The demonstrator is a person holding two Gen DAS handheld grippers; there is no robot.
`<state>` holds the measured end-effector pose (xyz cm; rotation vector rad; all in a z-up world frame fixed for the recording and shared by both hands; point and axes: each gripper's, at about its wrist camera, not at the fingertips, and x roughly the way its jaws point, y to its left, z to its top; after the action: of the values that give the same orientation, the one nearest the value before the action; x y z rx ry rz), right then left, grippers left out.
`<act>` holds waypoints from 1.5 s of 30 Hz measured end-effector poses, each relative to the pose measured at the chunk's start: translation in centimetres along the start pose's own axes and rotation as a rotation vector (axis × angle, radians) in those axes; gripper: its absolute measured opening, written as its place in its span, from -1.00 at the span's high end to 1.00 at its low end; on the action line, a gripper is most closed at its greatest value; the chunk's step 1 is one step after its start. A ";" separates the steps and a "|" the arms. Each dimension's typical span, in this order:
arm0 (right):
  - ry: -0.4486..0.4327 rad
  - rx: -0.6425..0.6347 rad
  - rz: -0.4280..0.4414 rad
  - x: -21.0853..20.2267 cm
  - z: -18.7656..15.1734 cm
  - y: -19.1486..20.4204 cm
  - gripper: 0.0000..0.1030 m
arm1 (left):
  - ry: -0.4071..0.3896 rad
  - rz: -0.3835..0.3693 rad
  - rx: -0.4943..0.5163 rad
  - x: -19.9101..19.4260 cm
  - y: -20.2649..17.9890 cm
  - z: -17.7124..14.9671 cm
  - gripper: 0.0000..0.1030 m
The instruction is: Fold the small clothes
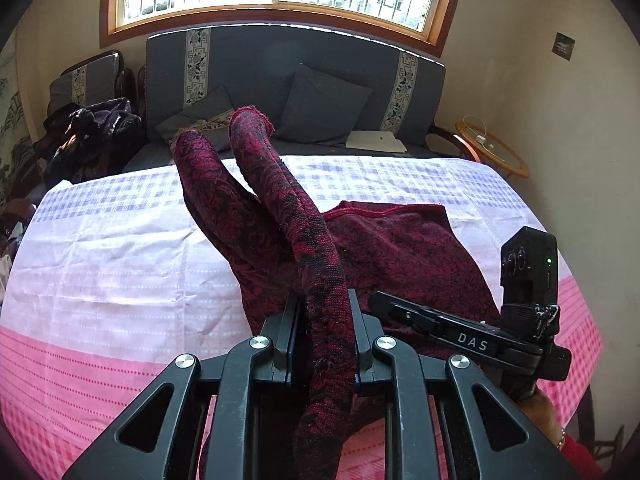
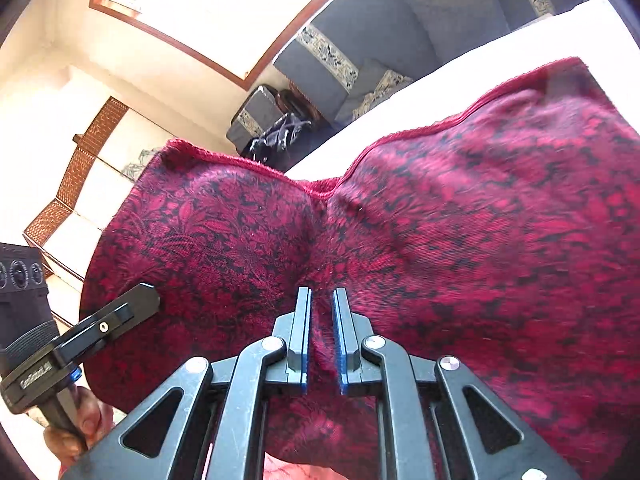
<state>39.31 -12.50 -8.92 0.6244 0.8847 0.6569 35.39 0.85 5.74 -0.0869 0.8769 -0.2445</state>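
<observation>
A dark red and black patterned knit garment (image 1: 400, 248) lies on the cloth-covered table (image 1: 120, 260). My left gripper (image 1: 324, 300) is shut on a rolled fold of it, and two tube-like folds (image 1: 248, 200) stand up from the grip toward the far edge. In the right wrist view the garment (image 2: 480, 220) fills the frame, lifted and creased down the middle. My right gripper (image 2: 322, 296) is shut on a pinched ridge of the cloth. The right gripper's body (image 1: 440, 328) lies just right of the left one, and the left gripper's body (image 2: 120, 316) shows at the lower left.
A grey-blue sofa (image 1: 280, 80) with cushions stands behind the table under a window. A dark heap of bags (image 1: 92, 132) sits at the left and a round glass side table (image 1: 492, 148) at the right. A person's hand (image 2: 80, 420) grips the left handle.
</observation>
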 end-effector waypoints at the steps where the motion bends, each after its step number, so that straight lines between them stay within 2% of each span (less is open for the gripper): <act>1: -0.005 -0.009 0.002 -0.8 -0.2 -0.4 0.76 | -0.001 -0.001 0.000 0.1 -0.4 0.1 0.62; 8: -0.013 -0.032 0.028 -3.6 -0.8 -2.1 0.76 | -0.016 -0.025 -0.016 0.4 -2.5 1.0 0.62; 11: -0.029 0.001 0.035 -4.8 -1.0 -3.2 0.75 | -0.020 -0.047 -0.034 0.7 -3.1 1.4 0.62; 20: 0.007 0.049 0.060 -4.3 -2.4 -5.8 0.75 | -0.027 -0.082 -0.057 1.7 -5.7 2.2 0.62; 25: -0.057 0.093 0.147 -5.9 -2.7 -6.6 0.75 | -0.022 -0.109 -0.046 2.5 -7.5 2.5 0.62; 30: -0.109 0.091 0.140 -8.3 -2.3 -7.1 0.75 | -0.023 -0.149 -0.041 3.5 -9.7 2.8 0.68; 31: -0.114 0.092 0.136 -8.7 -2.3 -7.2 0.75 | -0.022 -0.166 -0.043 3.8 -10.2 2.8 0.81; 34: -0.125 0.109 0.140 -9.6 -2.2 -7.9 0.75 | -0.011 -0.179 -0.031 4.8 -11.5 2.7 0.81; 37: -0.122 0.122 0.138 -10.2 -2.4 -8.7 0.75 | -0.014 -0.254 -0.063 5.0 -11.4 2.4 0.81; 40: -0.121 0.138 0.151 -10.7 -2.4 -9.1 0.75 | -0.073 -0.340 -0.074 3.5 -10.0 2.3 0.81; 42: -0.125 0.159 0.168 -10.9 -2.3 -9.5 0.74 | -0.151 -0.398 -0.087 2.1 -8.0 2.3 0.80; 43: -0.127 0.179 0.187 -11.1 -1.8 -9.4 0.73 | -0.190 -0.455 -0.106 1.6 -6.6 2.3 0.80; 45: -0.130 0.237 0.246 -10.9 -1.0 -9.1 0.63 | -0.181 -0.530 -0.169 2.1 -4.3 2.3 0.80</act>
<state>35.61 -26.17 -10.71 0.9891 0.7758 0.7286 37.74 -3.86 6.37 -0.4952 0.6793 -0.6464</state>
